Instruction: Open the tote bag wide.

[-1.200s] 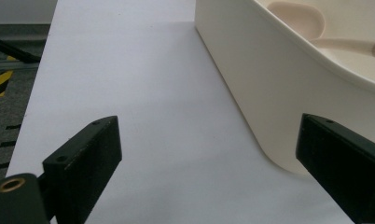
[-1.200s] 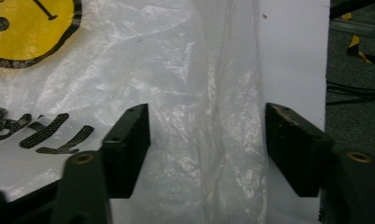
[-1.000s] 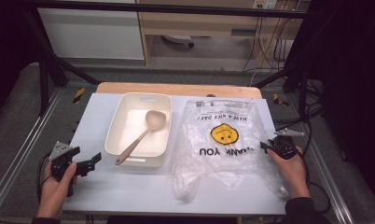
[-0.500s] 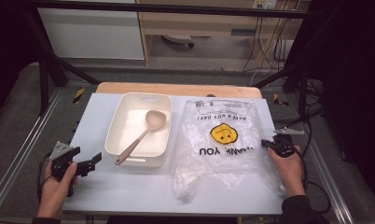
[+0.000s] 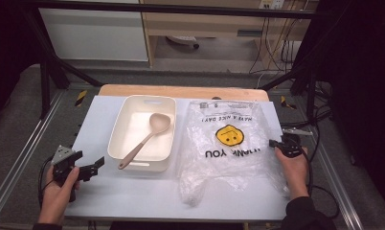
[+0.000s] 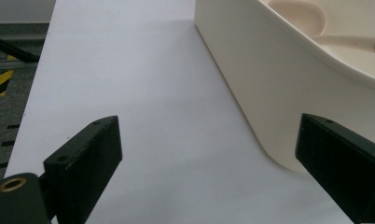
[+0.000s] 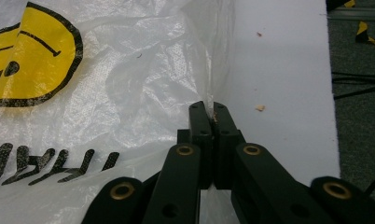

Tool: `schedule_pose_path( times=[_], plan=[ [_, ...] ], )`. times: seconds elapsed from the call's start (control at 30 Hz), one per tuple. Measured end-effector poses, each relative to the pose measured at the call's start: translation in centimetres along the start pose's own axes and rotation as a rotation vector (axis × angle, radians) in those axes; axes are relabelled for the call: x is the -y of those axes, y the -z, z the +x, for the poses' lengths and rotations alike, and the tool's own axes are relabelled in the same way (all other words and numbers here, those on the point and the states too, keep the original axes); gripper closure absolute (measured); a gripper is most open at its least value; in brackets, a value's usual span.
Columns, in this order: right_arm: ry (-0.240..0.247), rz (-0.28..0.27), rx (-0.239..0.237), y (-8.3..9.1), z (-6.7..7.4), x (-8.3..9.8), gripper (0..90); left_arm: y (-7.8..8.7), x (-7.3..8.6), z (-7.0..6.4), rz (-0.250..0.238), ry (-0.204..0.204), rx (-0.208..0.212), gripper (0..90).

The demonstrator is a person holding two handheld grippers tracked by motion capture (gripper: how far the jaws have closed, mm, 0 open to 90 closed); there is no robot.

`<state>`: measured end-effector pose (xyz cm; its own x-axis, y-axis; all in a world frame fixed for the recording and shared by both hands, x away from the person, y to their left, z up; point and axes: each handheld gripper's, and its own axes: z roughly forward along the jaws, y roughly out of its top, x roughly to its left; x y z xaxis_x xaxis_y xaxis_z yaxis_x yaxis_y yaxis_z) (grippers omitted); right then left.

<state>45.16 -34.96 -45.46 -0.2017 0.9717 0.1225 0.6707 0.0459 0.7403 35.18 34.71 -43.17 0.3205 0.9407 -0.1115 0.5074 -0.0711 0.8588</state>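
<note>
White table (image 5: 133,191): plastic bag (image 5: 229,153) reads "THANK YOU" (yellow smiley), right gripper (image 7: 212,111) pinching edge.

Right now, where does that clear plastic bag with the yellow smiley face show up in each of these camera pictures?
High view: the plastic bag lies right of centre, beside the cream tray.
Left gripper view: no bag here, just the tray's wall beyond open jaws.
Right gripper view: it covers the left and centre, its edge pinched in the shut jaws.
Shared landmark: the yellow smiley face.
</note>
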Motion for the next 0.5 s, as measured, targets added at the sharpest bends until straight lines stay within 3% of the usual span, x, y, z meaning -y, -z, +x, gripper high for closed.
schedule_pose_path(
  times=[0.5],
  plan=[
    [-0.101, -0.028, 0.081, -0.11, -1.08, -0.38, 90.0, -0.08, 0.05, 0.14, 0.006, 0.005, -0.007, 7.2]
  ],
)
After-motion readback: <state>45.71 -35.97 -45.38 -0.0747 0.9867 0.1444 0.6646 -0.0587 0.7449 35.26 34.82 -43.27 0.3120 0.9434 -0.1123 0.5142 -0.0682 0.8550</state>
